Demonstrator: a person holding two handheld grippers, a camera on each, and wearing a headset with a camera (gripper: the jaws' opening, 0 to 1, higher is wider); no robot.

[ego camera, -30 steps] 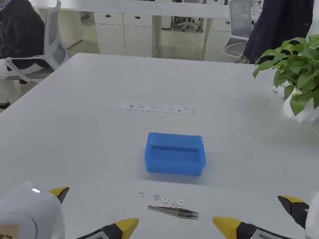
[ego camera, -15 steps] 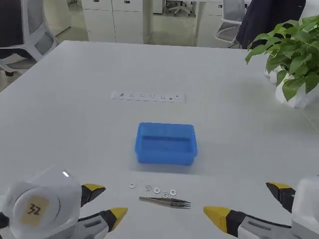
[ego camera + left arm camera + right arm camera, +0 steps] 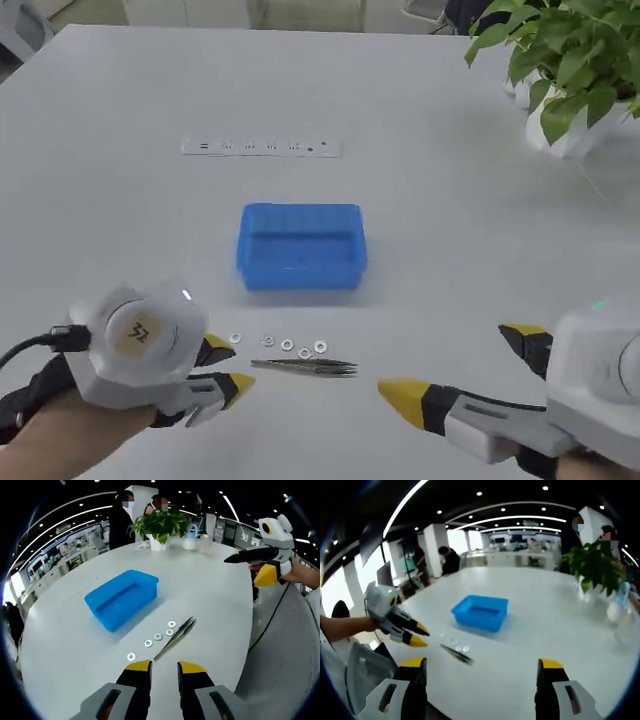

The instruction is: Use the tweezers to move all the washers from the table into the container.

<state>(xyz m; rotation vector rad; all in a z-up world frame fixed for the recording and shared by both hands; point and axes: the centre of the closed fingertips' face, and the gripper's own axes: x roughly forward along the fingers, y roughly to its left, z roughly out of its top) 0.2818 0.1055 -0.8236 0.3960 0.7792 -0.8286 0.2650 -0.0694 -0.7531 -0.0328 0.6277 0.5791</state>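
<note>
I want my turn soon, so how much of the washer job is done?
Nothing done yet: the blue plastic container looks empty. Nothing in hand: left tongs and right tongs are open, and the slim metal tweezers lie untouched. Still to move: five small silver washers on the white table.

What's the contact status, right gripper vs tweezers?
Apart. Head view shows bare table between the right gripper's nearer yellow jaw tip and the tweezers.
</note>
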